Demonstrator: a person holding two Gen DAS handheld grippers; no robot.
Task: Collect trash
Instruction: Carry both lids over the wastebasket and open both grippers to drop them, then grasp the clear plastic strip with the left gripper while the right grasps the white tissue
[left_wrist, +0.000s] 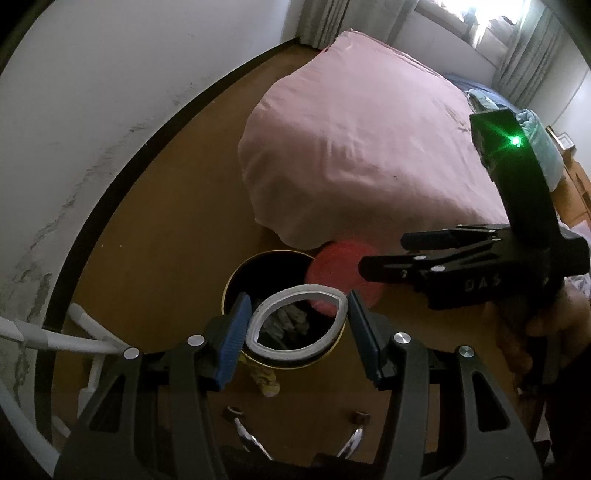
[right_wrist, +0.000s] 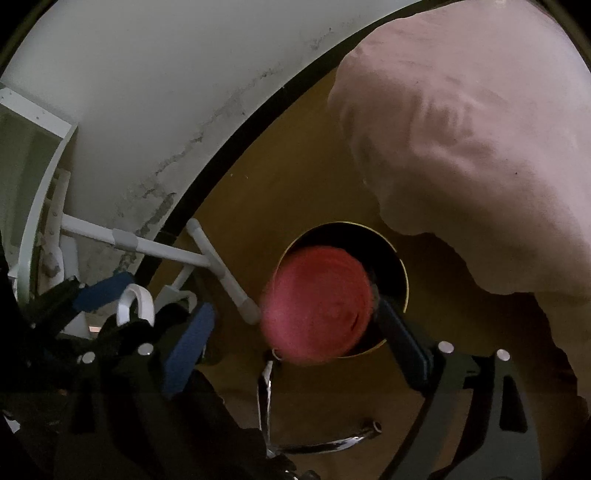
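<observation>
White tape ring (left_wrist: 299, 322) between left gripper (left_wrist: 295, 332) pads

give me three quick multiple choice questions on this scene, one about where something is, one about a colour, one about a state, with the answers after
1. Where is the white tape ring?
A. on the pink bedding
B. between the fingers of the left hand-held gripper, over the round bin
C. on the floor by the wall

2. What colour is the round disc at the bin's mouth?
A. red
B. green
C. white

3. How does the right hand-held gripper stand?
A. closed on the tape ring
C. folded away out of sight
B. jaws wide apart, pads not pressing the disc

Answers:
1. B: the left wrist view shows the ring squeezed between the blue pads above the bin.
2. A: it looks red in both views.
3. B: the right wrist view shows its two fingers spread to either side of the disc.
</observation>
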